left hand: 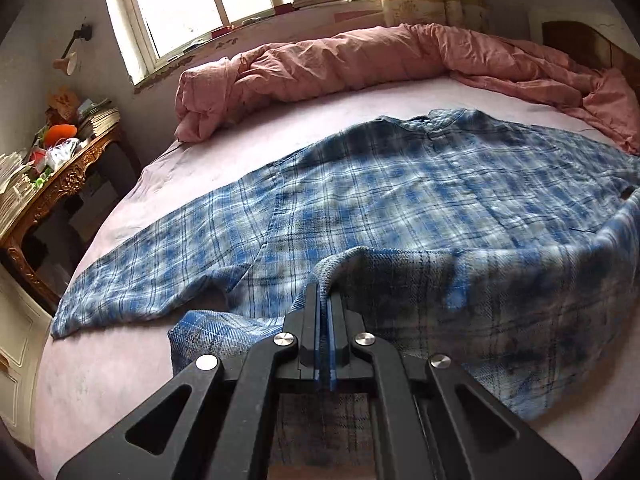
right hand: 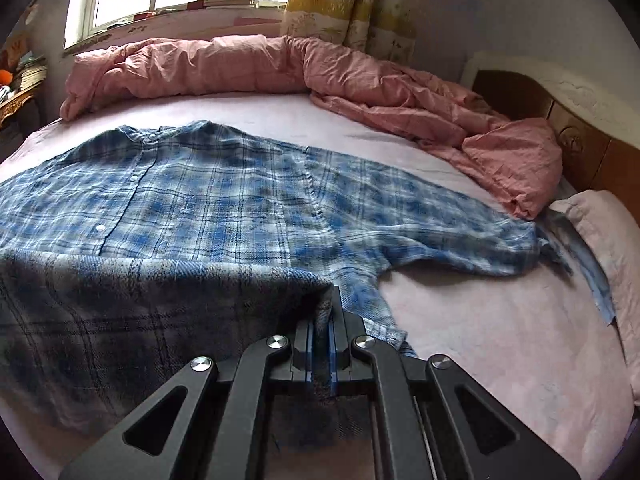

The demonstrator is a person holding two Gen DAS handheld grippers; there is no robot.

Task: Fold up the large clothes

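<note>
A blue and white plaid shirt [left hand: 380, 200] lies spread face up on a bed with a pink sheet [left hand: 120, 360], collar toward the window and sleeves out to both sides. It also shows in the right wrist view [right hand: 224, 208]. My left gripper [left hand: 325, 292] is shut on the shirt's bottom hem at its left part and holds it lifted, folded over toward the collar. My right gripper [right hand: 325, 304] is shut on the same hem at its right part, also lifted. The hem cloth drapes between the two grippers and hides the shirt's lower body.
A rumpled pink duvet [left hand: 360, 64] runs along the far side of the bed under the window and down the right side [right hand: 460, 128]. A carved wooden side table [left hand: 52, 184] with clutter stands at the left. A headboard [right hand: 560, 120] and pillow [right hand: 608, 240] are at the right.
</note>
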